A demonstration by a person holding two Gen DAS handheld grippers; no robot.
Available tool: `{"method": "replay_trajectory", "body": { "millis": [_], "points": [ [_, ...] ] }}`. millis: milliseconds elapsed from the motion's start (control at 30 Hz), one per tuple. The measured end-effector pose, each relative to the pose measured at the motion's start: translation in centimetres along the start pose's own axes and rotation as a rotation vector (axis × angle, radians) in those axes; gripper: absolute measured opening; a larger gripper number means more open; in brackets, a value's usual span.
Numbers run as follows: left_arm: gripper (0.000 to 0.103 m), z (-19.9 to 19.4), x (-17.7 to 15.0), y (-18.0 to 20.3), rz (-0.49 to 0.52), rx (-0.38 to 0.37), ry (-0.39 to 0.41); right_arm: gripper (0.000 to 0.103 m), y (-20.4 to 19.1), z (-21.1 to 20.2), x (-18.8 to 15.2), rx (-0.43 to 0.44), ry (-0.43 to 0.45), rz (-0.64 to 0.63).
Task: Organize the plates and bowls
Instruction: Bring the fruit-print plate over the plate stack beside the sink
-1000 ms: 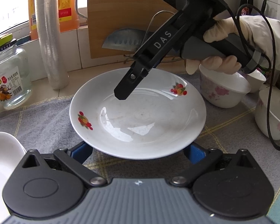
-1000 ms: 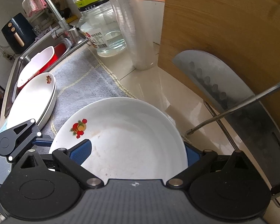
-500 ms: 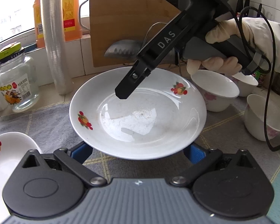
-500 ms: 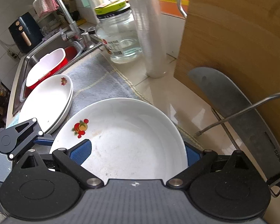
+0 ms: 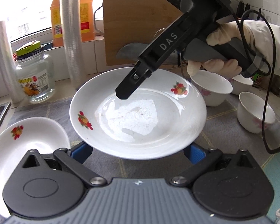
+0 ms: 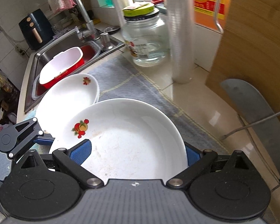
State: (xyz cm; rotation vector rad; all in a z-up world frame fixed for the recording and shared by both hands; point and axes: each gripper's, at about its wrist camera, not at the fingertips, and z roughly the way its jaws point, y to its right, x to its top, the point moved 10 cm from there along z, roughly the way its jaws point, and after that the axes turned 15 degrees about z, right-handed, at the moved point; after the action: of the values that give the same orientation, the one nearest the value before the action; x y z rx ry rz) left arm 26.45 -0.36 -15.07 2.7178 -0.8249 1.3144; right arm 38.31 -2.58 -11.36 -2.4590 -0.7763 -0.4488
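A white deep plate point(image 5: 140, 115) with fruit prints is held above the grey mat. It also shows in the right wrist view point(image 6: 125, 140). My left gripper point(image 5: 138, 152) has its blue pads under the plate's near rim, spread wide. My right gripper point(image 6: 136, 153) straddles the plate's far rim, one finger point(image 5: 132, 82) over the plate's inside, pads wide apart. A stack of like plates point(image 5: 24, 145) lies to the left; the same stack shows in the right wrist view point(image 6: 69, 93). White flowered bowls point(image 5: 212, 87) point(image 5: 255, 115) stand at the right.
A glass jar point(image 5: 35, 78), plastic cup stacks point(image 5: 71, 31), an orange bottle point(image 5: 72, 11), a cutting board point(image 5: 136, 18) and a cleaver point(image 6: 255, 112) line the back. The sink point(image 6: 46, 56) holds a red-and-white basin point(image 6: 63, 65) on the left. A cable point(image 5: 267, 93) hangs over the right bowl.
Both grippers have carried the plate leftward toward the plate stack by the sink; the stack has come into fuller view and the bowls have fallen behind on the right.
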Motion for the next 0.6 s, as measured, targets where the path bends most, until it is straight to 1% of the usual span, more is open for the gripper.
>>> {"method": "replay_trajectory", "body": {
  "millis": [333, 600],
  "points": [
    [0.102, -3.2, -1.8, -1.2, -0.037, 0.043, -0.004, 0.102, -4.1, 0.7, 0.2, 0.022, -0.010, -0.049],
    [0.102, -5.1, -3.3, -3.1, -0.072, 0.083, -0.011, 0.102, -7.4, 2.3, 1.0, 0.045, -0.023, -0.091]
  ]
}}
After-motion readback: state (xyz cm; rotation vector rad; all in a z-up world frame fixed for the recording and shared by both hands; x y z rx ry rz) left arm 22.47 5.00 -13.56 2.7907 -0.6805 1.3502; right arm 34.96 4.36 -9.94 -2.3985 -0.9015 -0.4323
